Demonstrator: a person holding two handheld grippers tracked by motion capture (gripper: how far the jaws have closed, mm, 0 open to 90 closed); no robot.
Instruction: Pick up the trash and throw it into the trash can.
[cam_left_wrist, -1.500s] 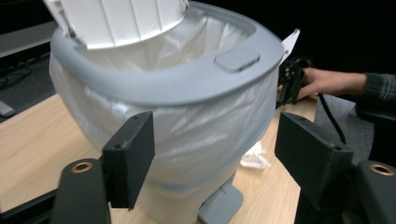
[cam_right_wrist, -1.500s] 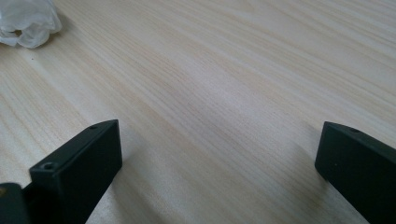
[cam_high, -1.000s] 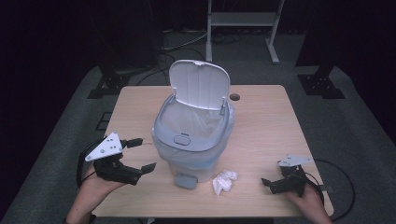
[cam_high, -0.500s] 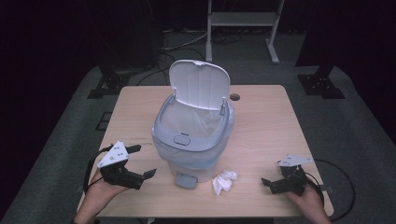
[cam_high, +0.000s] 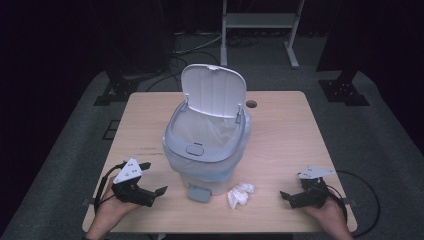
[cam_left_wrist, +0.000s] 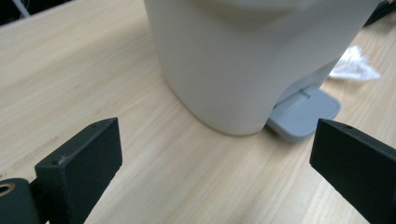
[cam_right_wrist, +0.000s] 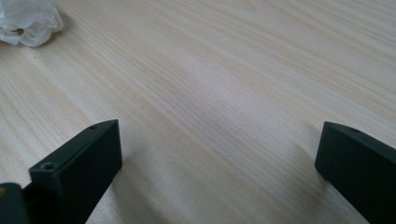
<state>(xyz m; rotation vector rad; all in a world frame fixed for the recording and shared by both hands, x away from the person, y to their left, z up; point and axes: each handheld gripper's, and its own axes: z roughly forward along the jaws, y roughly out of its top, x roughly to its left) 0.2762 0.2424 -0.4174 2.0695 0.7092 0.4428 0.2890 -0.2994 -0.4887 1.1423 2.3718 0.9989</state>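
Right now the left tool (cam_high: 150, 190) sits low over the bench (cam_high: 300, 130) with its jaws spread wide and nothing between them, aimed at the base of the pedal bin (cam_high: 207, 150). Just ahead of it, a little toward its right jaw, lies the grey foot pedal (cam_left_wrist: 304, 112); beyond that is the crumpled tissue (cam_high: 241, 194). The right tool (cam_high: 295, 197) rests on the bench, also wide and empty, with the tissue well ahead of it toward its left jaw.

From where I stand, the risk is the lid (cam_high: 214, 91): it stands up, and a careless knock against the bin wall or pedal from the left tool could drop it shut before the tissue goes in. The bin looks light, so a sideways push might slide it. The tissue is soft and loose, and a shallow pinch could tear off a corner or let it slip.

Compared with a second ago, the left tool has sunk from a raised hover down close to the bench, and its jaws have just been opening to their widest, with nothing between them. The right tool, bin and tissue sit as before.
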